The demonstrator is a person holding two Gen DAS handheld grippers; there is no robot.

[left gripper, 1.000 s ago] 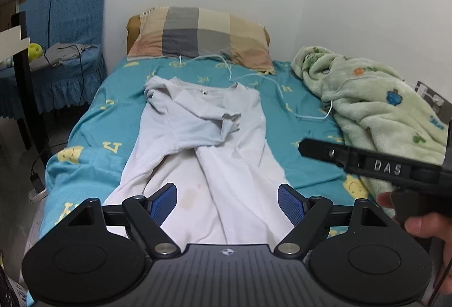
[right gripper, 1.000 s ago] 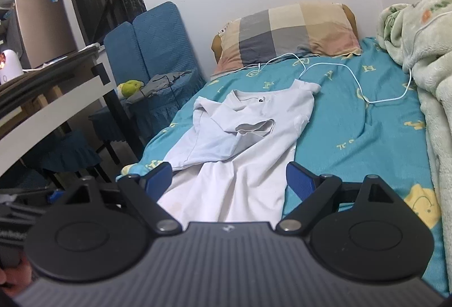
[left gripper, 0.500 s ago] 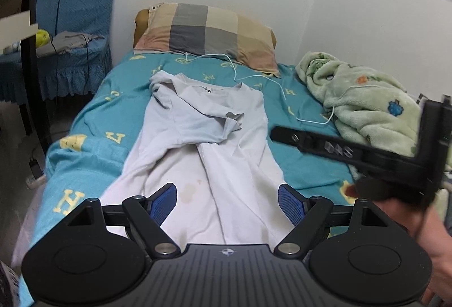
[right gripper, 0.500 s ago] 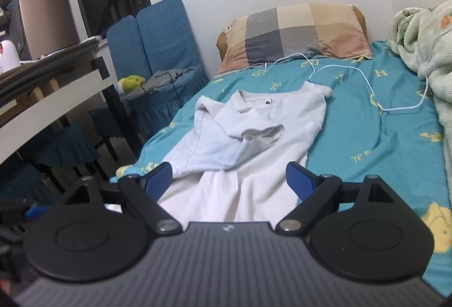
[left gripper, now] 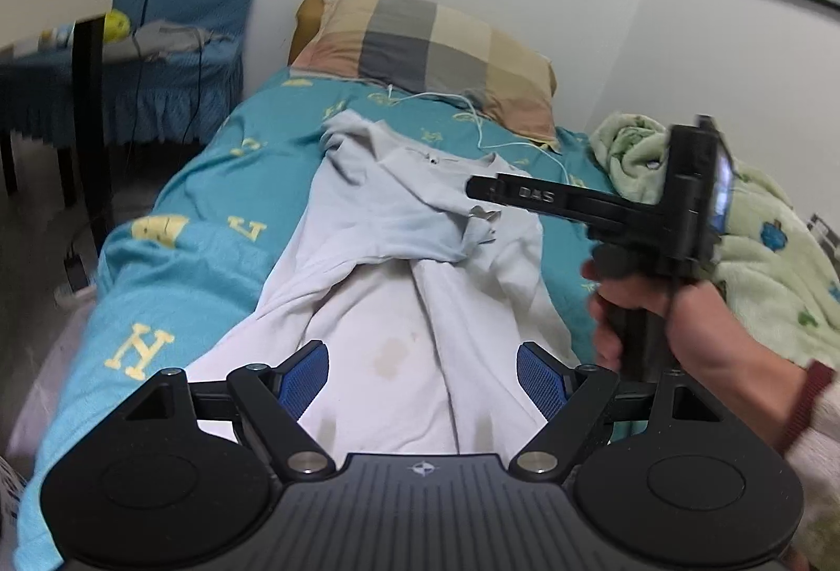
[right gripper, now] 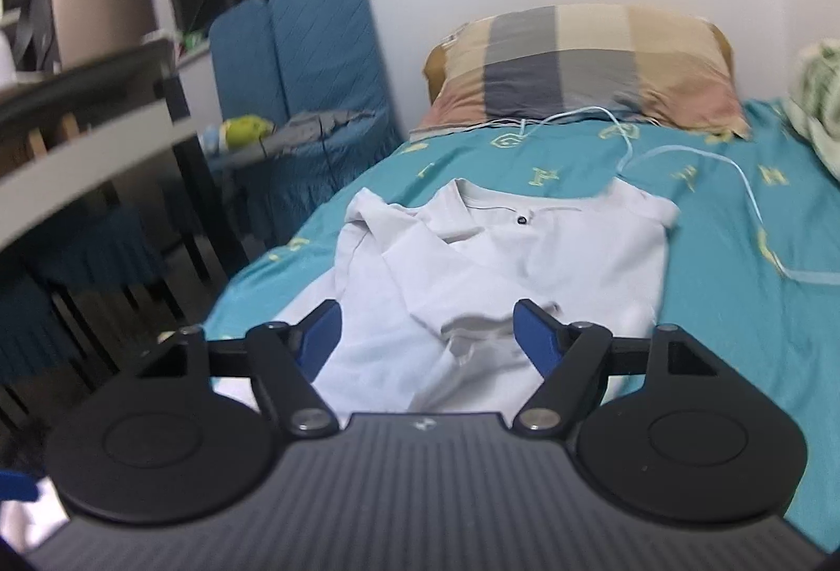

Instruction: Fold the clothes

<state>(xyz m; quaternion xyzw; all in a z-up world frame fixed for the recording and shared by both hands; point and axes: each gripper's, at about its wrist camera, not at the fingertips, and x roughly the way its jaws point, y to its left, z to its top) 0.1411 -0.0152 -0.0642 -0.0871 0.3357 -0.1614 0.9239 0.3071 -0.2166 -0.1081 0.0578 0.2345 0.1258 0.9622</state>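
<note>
- One white shirt [left gripper: 420, 287] lay lengthwise on the teal bed sheet [left gripper: 210, 203], one sleeve folded across its chest.
- One checked pillow [right gripper: 583, 61] sat at the head, one green blanket [left gripper: 761, 266] beside it.
- Two grippers: the left gripper [left gripper: 422, 369] and right gripper [right gripper: 426, 326] both hung with jaws apart above the shirt, gripping nothing.
</note>
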